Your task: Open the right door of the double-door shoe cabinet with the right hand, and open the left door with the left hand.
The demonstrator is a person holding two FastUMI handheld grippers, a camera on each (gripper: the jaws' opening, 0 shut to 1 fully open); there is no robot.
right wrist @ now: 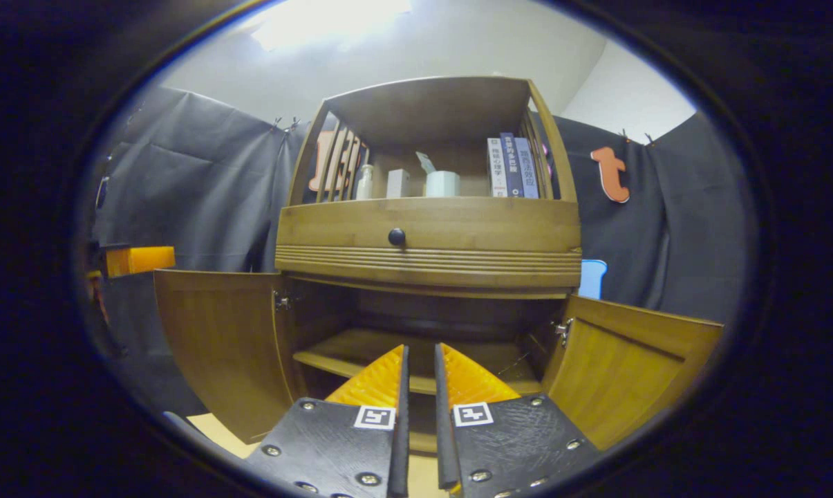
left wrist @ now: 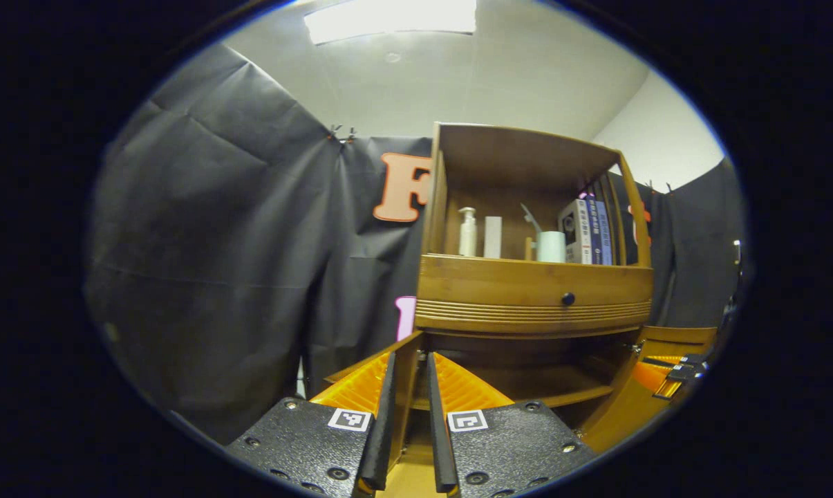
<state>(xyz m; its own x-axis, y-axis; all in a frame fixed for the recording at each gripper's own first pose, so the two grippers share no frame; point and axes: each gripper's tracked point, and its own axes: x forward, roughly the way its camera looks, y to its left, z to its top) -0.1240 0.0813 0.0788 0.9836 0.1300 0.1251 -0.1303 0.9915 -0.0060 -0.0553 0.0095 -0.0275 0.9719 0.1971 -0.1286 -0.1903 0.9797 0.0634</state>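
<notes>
Your left tongs (left wrist: 410, 394) clench the edge of the left door (left wrist: 406, 387) between both fingers. Your right tongs (right wrist: 419, 387) are nearly closed on nothing; ahead, the shoe cabinet (right wrist: 430, 235) stands with its right door (right wrist: 630, 366) swung open.

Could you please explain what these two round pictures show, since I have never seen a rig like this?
A person holds a two-finger gripper in each hand, and a fisheye camera rides on each one, looking forward along its fingers. In the left gripper view, the left gripper has its fingers either side of the edge of the left door, which stands open; whether they press on it is unclear. In the right gripper view, the right gripper points into the cabinet, nearly closed with nothing between its fingers. There both the left door and the right door are swung open, showing an inner shelf. On the top shelf stand books, a mug and a bottle.
</notes>
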